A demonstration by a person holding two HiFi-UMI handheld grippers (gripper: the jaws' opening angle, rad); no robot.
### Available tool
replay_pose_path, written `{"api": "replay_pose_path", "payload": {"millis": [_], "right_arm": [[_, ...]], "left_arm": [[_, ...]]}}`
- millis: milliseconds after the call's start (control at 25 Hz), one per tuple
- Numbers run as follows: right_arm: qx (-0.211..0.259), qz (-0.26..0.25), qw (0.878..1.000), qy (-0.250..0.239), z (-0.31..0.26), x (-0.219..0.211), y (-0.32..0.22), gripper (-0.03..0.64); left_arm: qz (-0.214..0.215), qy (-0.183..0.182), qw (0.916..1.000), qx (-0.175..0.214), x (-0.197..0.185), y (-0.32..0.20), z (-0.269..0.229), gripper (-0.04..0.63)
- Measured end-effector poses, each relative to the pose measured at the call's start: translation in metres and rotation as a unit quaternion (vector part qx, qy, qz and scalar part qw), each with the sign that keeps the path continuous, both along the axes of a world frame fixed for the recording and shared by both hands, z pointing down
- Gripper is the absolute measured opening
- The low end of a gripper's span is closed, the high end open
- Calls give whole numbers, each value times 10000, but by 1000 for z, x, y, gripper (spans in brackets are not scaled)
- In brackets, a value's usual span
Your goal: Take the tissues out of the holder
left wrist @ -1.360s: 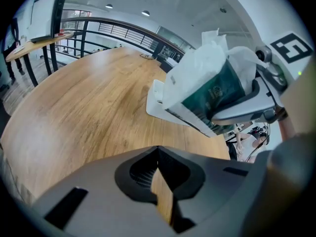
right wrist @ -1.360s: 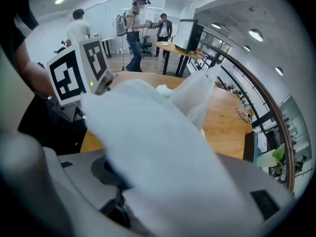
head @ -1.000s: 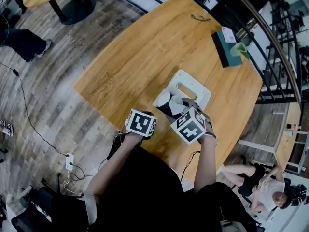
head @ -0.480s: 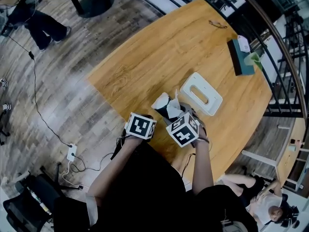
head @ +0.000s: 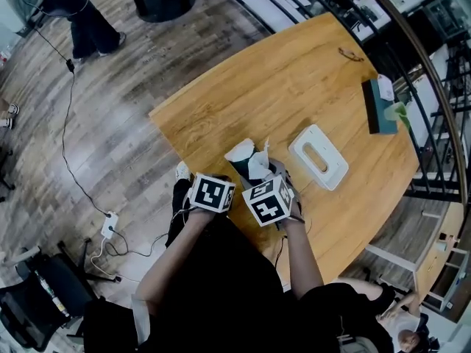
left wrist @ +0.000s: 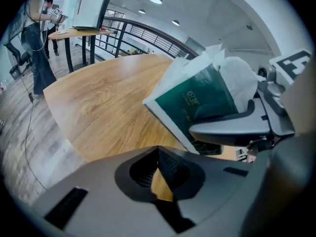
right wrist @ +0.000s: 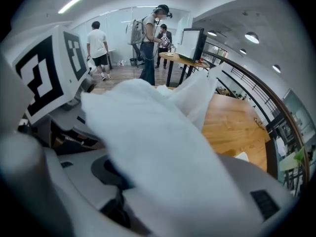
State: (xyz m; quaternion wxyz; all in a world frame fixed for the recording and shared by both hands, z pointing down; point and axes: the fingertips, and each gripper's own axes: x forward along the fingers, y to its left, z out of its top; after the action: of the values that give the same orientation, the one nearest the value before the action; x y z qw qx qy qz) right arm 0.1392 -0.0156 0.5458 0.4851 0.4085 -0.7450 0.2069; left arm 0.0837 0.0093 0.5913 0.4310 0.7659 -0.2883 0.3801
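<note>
Head view is showing the person standing at the near edge of a wooden table [head: 272,87], with both grippers held close together over that edge. The right gripper [head: 265,186] is clamping its jaws on a tissue pack [head: 249,160], green on its face and white at the ends, with loose white tissue sticking out of its top. In the right gripper view the pack [right wrist: 163,147] is filling the space between the jaws and hiding most of them. The left gripper [head: 213,192] is sitting just beside the right one; in the left gripper view its jaws [left wrist: 160,174] are resting together with nothing between them, only a sliver of table showing through. Ahead of those jaws and to their right, the pack [left wrist: 197,102] is hanging tilted, with one finger of the right gripper [left wrist: 232,127] pressing across its green face. The white holder [head: 331,169] is lying flat on the table beyond the right jaws, apart from the pack, its slot facing up. A dark green box [head: 377,107] is sitting well beyond it, near the far edge
</note>
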Motion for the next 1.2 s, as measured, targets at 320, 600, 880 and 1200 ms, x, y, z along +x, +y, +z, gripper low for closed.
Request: {"api": "replay_pose_path", "payload": {"millis": [320, 600, 880, 1200], "right_arm": [[-412, 821, 9951, -359, 9, -36, -28, 308], [-691, 1316, 9874, -537, 16, -68, -60, 308], [-702, 1646, 9816, -661, 16, -101, -96, 308], [-722, 1901, 9768, -673, 21, -124, -137, 308]], "left_arm": [[-315, 6, 9995, 102, -38, -35, -5, 8], [-433, -55, 9988, 209, -81, -72, -12, 8], [-416, -65, 9988, 233, -118, -106, -15, 8], [-349, -36, 9992, 201, -148, -135, -14, 8]]}}
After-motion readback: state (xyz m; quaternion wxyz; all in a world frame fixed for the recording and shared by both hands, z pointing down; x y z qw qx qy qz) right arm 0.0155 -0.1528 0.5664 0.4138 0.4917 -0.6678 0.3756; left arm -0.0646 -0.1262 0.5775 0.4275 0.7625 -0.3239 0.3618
